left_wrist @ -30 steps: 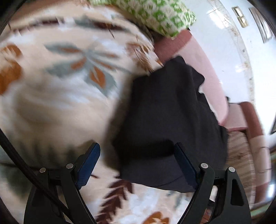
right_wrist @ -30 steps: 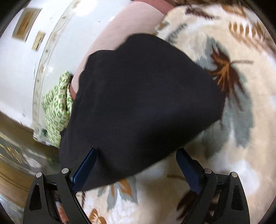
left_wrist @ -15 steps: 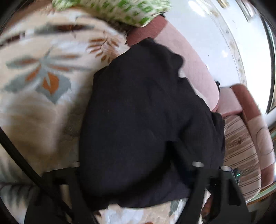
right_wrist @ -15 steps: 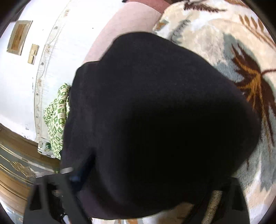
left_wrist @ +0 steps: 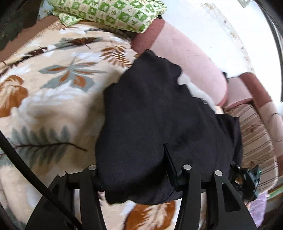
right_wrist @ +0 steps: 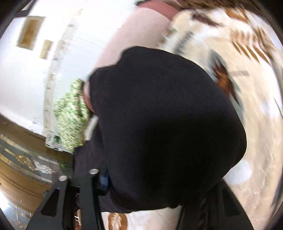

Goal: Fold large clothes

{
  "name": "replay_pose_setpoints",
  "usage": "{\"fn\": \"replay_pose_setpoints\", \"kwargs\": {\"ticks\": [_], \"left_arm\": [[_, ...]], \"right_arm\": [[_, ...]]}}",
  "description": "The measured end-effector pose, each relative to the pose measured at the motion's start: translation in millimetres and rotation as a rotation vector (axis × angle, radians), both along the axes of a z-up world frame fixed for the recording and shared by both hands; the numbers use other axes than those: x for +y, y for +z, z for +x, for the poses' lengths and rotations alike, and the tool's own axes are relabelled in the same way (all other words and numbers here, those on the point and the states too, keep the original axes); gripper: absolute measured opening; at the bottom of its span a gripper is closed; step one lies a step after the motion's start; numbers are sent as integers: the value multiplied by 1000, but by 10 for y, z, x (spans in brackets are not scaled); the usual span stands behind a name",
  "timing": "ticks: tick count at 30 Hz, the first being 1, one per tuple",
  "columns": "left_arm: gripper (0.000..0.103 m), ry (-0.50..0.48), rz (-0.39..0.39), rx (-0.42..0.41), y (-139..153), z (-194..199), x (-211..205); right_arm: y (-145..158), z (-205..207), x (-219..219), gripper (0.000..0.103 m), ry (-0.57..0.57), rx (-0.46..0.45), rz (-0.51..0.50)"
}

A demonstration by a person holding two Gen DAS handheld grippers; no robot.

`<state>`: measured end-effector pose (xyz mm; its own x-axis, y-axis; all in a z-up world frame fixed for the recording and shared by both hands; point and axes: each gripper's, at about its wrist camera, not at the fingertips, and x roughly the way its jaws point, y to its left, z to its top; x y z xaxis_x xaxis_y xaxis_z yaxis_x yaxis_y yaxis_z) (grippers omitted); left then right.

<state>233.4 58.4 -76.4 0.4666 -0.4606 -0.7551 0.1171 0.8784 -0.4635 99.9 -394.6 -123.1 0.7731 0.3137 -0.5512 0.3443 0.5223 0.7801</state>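
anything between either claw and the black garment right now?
Nothing visible. The black garment already bunches between the left claw's fingers and drapes over the right claw; both claws' jaws are closing. It lies on the leaf-print blanket.

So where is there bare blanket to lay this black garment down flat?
The widest free patch is the leaf-print blanket left of the black garment, bordered above by the green checked pillow. Crowded side: the garment's right edge runs against the pink sofa back and the striped cushion. Both grippers are closing with its cloth between the jaws.
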Motion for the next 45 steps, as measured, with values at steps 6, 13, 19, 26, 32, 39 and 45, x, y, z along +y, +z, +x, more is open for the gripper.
{"fn": "replay_pose_setpoints", "kwargs": {"ticks": [6,13,19,26,32,39,45], "left_arm": [[65,157,99,-178,350,-166,328],[70,181,120,-186,416,-54,358],[71,96,149,-149,390,24,-64],[81,11,167,-45,197,853,-619],[92,62,200,13,-220,1463,-597],[103,107,-18,73,-648,1711,-368],[102,99,-31,68,-575,1629,-349]], "right_arm": [[26,-235,2,75,-67,60,-61],[502,-639,137,77,-276,29,-384],[1095,-210,552,80,-117,-95,-620],[818,905,762,79,141,-14,-666],[326,1646,526,82,120,113,-723],[47,2029,383,96,146,97,-658],[30,2097,470,98,147,106,-689]]}}
